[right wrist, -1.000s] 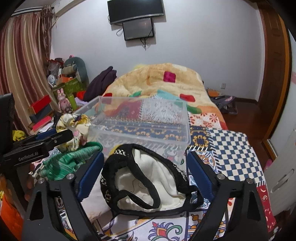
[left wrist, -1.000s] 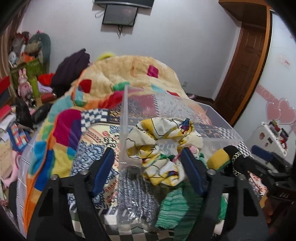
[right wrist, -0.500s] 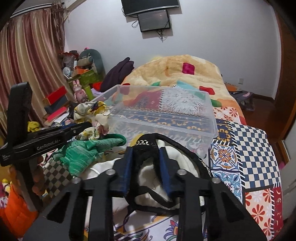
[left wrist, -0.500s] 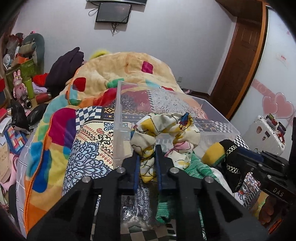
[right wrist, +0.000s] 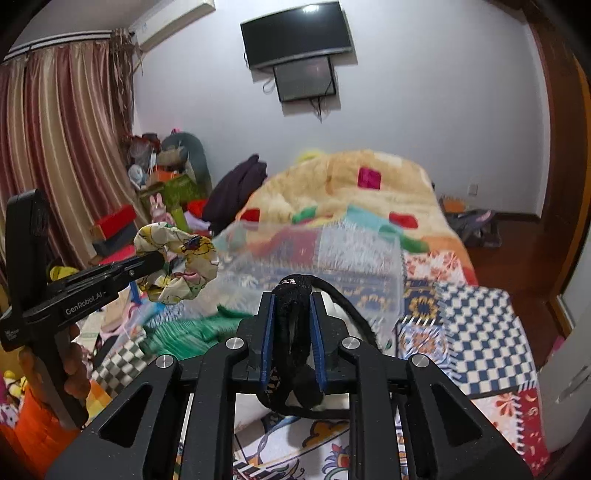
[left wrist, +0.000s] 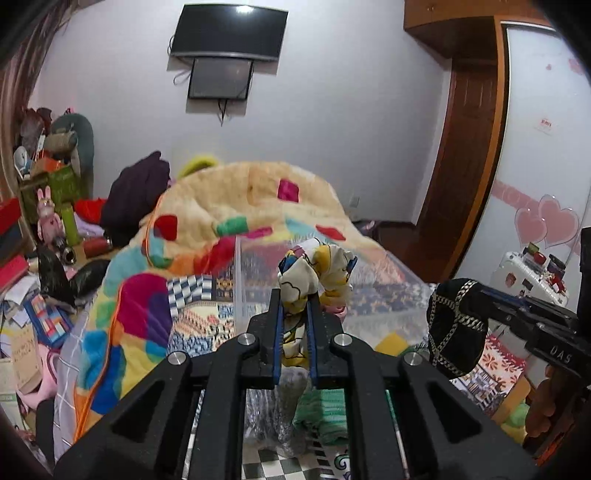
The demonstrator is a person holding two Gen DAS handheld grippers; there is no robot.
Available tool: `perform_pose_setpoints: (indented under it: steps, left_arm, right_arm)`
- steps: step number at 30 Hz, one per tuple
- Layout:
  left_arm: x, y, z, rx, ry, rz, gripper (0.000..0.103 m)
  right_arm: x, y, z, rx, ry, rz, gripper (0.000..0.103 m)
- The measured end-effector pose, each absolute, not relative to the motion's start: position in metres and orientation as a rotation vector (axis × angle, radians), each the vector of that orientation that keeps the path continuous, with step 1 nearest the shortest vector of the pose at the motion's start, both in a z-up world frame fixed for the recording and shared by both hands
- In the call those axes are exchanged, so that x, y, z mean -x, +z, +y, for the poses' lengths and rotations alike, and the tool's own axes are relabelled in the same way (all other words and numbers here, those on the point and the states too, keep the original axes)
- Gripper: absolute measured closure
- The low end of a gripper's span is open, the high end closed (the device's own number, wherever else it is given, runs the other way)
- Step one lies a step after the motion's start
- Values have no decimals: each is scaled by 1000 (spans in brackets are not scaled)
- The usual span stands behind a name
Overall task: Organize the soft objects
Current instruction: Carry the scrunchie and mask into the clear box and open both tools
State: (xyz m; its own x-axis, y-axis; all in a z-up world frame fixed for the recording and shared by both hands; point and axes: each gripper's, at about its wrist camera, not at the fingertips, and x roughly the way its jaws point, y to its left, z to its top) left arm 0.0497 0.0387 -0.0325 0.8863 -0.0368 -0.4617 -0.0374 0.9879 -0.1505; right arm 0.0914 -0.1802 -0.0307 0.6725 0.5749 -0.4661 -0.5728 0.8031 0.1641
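Since a second ago: both tools gone from wide apart to clamped, and both raised off the bed. Left tool [left wrist: 295,306] pinched on the yellow-and-white patterned fabric scrunchie [left wrist: 314,275], now held up in the air in front of the clear plastic storage bin [left wrist: 388,295], its ruffles bunched above the blue pads. Same scrunchie [right wrist: 177,266] seen from the right wrist view, held at the tip of the left tool, at the left and near the bin's left edge. Right tool [right wrist: 291,310] clamped on the black fabric piece with pale lining [right wrist: 295,354], a black strap trailing off to the right and down toward the patchwork bedspread [right wrist: 480,332]. From the left wrist view, that black piece [left wrist: 456,328] bunched at the right tool's tip, gold chain-like pattern across it, hanging at the right above the bed.

Still lying on the bed below the tools: green knitted cloth [right wrist: 184,330] near left of the right tool, and a grey speckled item [left wrist: 266,417] under the left tool, partly hidden. Cream plush blanket with coloured squares [left wrist: 251,199] heaped at the far end of the bed. Wall-mounted black television [left wrist: 229,35] on the far wall. Striped curtains [right wrist: 62,147] at far left, brown wooden door [left wrist: 465,155] at right.
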Motion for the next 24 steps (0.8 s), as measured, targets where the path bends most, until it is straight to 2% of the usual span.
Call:
perform_pose_setpoints:
  steps: [6, 13, 24]
  left_arm:
    - [-58, -15, 39, 139, -10, 440, 93]
    - [-87, -12, 45, 134, -44, 473, 93]
    - [-138, -50, 45, 102, -64, 653, 93]
  right_arm:
    - [-93, -6, -189, -12, 599, 437, 87]
    - [-117, 11, -183, 8, 551, 375, 87]
    - [-151, -15, -138, 171, 545, 410, 87]
